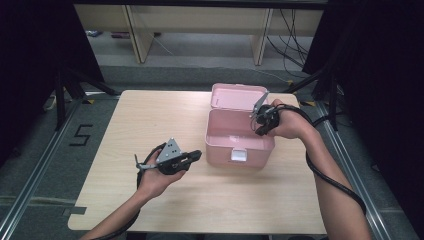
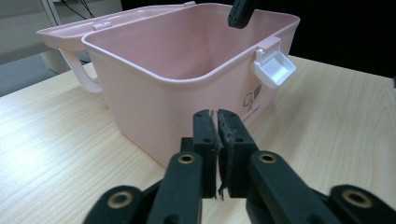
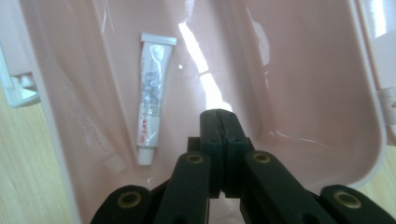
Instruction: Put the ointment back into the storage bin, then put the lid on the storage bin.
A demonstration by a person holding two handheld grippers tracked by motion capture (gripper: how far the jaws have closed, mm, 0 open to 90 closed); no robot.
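With the right tool [image 3: 219, 116] closed empty above the tube [image 3: 152, 98] at ten o'clock, descending unopened risks shoving it against the pink box [image 3: 60, 140] wall.

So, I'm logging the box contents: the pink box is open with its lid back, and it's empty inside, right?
Not quite. The pink box is open with its lid back, but a small white tube lies on its floor, as the right gripper view shows.

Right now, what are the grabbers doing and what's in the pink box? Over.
Left gripper shut, empty, beside the pink box. Right gripper shut, empty, over the open box. White tube lying on the box floor. Lid folded back; nothing in the way.
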